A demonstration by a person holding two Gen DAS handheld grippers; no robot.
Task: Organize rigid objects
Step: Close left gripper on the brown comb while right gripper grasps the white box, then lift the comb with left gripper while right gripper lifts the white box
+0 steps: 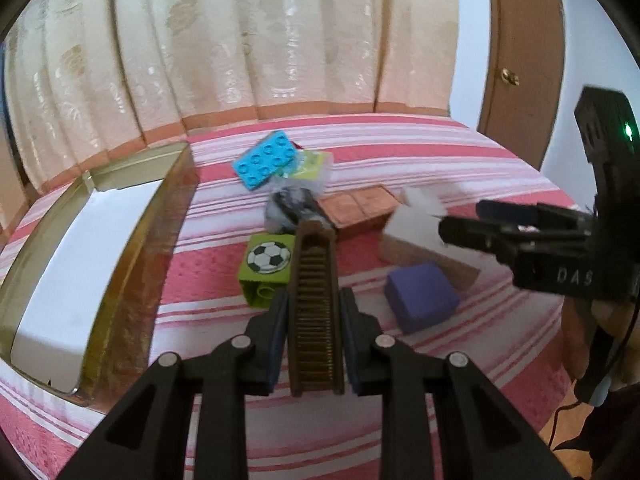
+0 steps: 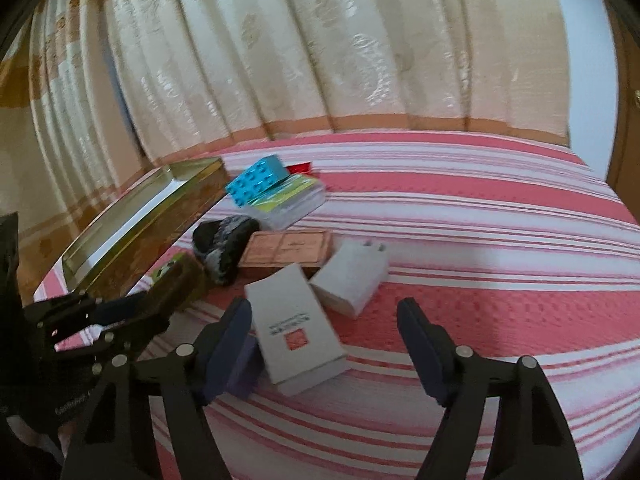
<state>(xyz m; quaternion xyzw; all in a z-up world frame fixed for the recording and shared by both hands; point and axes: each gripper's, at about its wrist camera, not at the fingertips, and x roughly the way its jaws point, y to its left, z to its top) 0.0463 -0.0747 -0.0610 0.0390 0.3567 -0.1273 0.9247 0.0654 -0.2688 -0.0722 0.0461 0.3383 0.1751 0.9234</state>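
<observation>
While the left gripper point(image 1: 314, 344) is clamping a brown comb point(image 1: 316, 312) between its pads, the comb is sticking straight forward along the fingers, lifted off the striped bedspread point(image 1: 460, 152). Its ribbed tooth row is facing up; the far tip is overlapping the dark bundle point(image 1: 292, 208) in the left wrist view, though whether it is touching I cannot tell.

Handling judgement: the comb is looking stiff, light plastic — not fragile as a whole, but the fine teeth are probably bending or snagging easily. The grip is sitting across the two long flat sides near the back end, which seems the right place; pinching on the teeth would likely slip.

Taking the comb as landmark: the open gold tin point(image 1: 132, 240), white inside, is lying to its left, near. The green soccer-ball block point(image 1: 266, 270) is sitting just beside it on the left, the purple block point(image 1: 422, 296) to its right, the blue studded brick point(image 1: 266, 160) beyond its tip.

The right gripper point(image 2: 326, 340) is hanging wide apart, holding nothing, hovering over a white box point(image 2: 298, 328). A second white box point(image 2: 352, 276) and a brown flat box point(image 2: 288, 250) are lying further out — all well right of the comb.
</observation>
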